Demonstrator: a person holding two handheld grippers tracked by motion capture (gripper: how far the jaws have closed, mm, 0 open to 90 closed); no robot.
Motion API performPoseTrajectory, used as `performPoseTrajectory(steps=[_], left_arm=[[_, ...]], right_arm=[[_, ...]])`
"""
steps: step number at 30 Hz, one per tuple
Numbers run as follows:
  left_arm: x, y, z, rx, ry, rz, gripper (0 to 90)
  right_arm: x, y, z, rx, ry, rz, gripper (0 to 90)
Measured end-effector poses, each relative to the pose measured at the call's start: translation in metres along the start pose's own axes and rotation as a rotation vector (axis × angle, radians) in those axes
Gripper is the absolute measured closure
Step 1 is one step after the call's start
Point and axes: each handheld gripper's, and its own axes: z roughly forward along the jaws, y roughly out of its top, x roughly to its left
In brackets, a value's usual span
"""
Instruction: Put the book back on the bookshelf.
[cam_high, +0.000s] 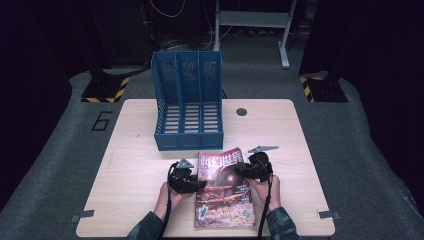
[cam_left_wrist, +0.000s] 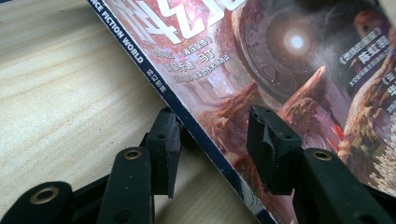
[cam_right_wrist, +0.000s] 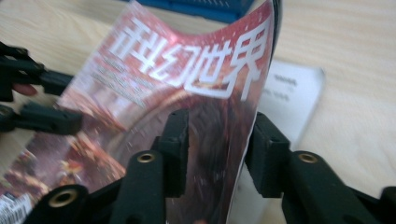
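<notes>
Light wooden table (cam_high: 135, 165), rounded corners, small dark round hole (cam_high: 241, 111) near the far edge. Blue three-slot file rack (cam_high: 187, 100) upright at the far middle of the table, slots open toward the person, all three seen vacant from the high view. Magazine (cam_high: 222, 187) with red space-scene cover and large white title characters, lying at the near middle of the table just in front of the rack, dark blue spine (cam_left_wrist: 187, 109) along its left edge. Left gripper (cam_high: 189, 183) at the spine side, held in left hand (cam_high: 167, 197); in the left gripper view (cam_left_wrist: 215, 140), jaws apart and straddling the spine, one jaw over bare wood, the other over the cover; not closed on anything. Right gripper (cam_high: 248, 171) at the opposite, open edge, held in right hand (cam_high: 265, 192); in the right gripper view (cam_right_wrist: 217, 149), front cover lifted and curled upward between the jaws, white inner page (cam_right_wrist: 294, 93) exposed beneath it on the table; jaws set to either side of the raised cover with a gap between them, firm grip not discernible. Camouflage-patterned sleeves (cam_high: 280, 225) at the near edge.
</notes>
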Motion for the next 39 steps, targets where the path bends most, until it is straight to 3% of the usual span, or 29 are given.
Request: performPoseTrajectory(steps=[2,7,10,13,14,16,18,19,28,39], left_arm=[[0.000,0.000,0.000,0.005,-0.001,0.003,55.0],[0.001,0.002,0.000,0.012,-0.008,-0.004,55.0],[0.002,0.003,-0.001,0.014,-0.016,0.002,55.0],[0.003,0.006,-0.003,0.024,-0.042,-0.007,54.2],[0.005,0.008,-0.004,0.033,-0.059,0.013,52.4],[0.004,0.009,-0.003,0.036,-0.069,0.002,48.0],[0.006,0.012,-0.002,0.039,-0.081,0.016,46.8],[0.008,0.014,-0.001,0.043,-0.103,-0.003,43.5],[0.011,0.029,0.005,0.052,-0.107,-0.017,38.9],[0.006,0.043,0.017,0.081,-0.122,0.004,40.2]], right_arm=[[-0.001,-0.007,-0.001,0.027,-0.045,-0.018,55.3],[0.001,-0.019,0.000,0.096,-0.081,-0.001,50.9],[0.001,-0.023,0.002,0.109,-0.085,-0.002,51.0],[0.000,-0.026,0.003,0.105,-0.085,-0.005,51.1],[0.000,-0.027,0.003,0.099,-0.084,-0.006,51.7],[0.000,-0.027,0.003,0.100,-0.085,-0.006,52.3],[0.000,-0.027,0.003,0.101,-0.091,-0.016,53.0],[0.000,-0.028,0.003,0.099,-0.092,-0.017,53.7],[0.000,-0.029,0.003,0.085,-0.096,-0.015,55.5],[0.000,-0.032,0.002,0.062,-0.100,-0.017,55.8]])
